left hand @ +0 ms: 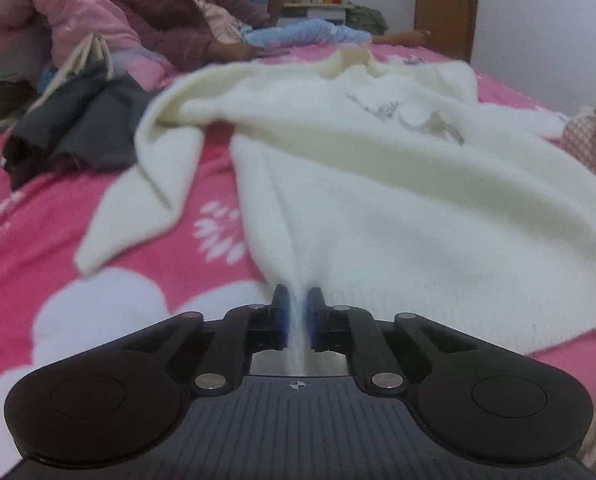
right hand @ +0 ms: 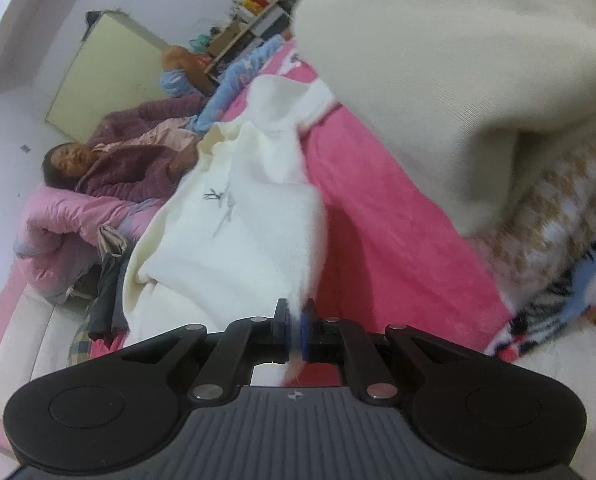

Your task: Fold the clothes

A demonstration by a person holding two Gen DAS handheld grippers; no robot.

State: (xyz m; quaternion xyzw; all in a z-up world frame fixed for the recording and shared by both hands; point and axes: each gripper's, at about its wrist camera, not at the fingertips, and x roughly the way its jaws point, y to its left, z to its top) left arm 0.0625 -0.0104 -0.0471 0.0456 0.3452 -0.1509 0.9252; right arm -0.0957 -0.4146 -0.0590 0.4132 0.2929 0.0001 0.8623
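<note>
1 white sweater [left hand: 377,184], 1 pink bedspread [left hand: 78,248], 1 dark garment [left hand: 86,128], 1 person [right hand: 130,160]

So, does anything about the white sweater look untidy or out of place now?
Yes. The white sweater is not flat: its sleeve lies folded and twisted on the pink blanket, and the body is wrinkled. Dark clothes lie crumpled beside it.
</note>
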